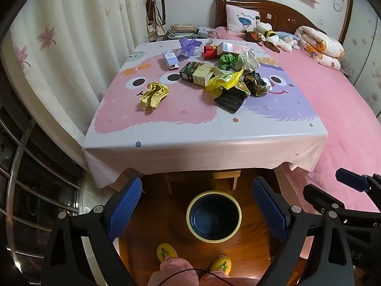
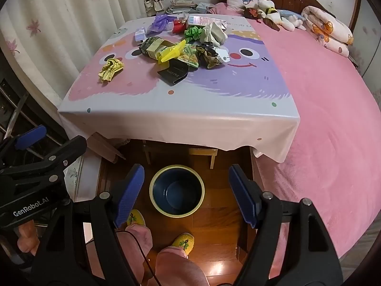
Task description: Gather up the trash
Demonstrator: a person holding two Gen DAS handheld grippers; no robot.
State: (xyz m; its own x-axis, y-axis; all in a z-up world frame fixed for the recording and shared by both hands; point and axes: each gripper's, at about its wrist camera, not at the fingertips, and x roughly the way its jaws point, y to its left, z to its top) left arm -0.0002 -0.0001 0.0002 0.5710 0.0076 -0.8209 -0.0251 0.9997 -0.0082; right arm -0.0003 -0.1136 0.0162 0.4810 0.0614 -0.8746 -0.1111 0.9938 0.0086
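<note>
both grippers hung low over the wooden floor [image 1: 152,219], wide open and holding nothing. the left gripper [image 1: 202,209] had its blue pads spread far apart, and the bin [image 1: 213,215], dark blue with a pale yellow rim, sat on the floor right between them in the left wrist view. same story on the other side: the right gripper [image 2: 188,195] gaped wide, the bin [image 2: 176,190] framed between its fingers, a little nearer the left pad. the bin looked empty inside, upright, just in front of the person's yellow slippers [image 2: 183,239].

all the trash lay up ahead and above, on the cartoon tablecloth [image 1: 204,133], well apart from either gripper. a crumpled gold wrapper [image 1: 154,95] sat alone toward the left. to its right came the main heap: a dark green carton [image 1: 190,70] touching a yellow plastic bag [image 1: 223,82], a black packet [image 1: 231,100] at the near edge of the pile, a black and gold wrapper [image 1: 256,83] beside it. farther back were a green crumpled ball [image 1: 227,60], a red wrapper [image 1: 208,52], a purple bag [image 1: 188,46] and a small white box [image 1: 170,59]. a pink bed [image 2: 321,95] ran along the right
</note>
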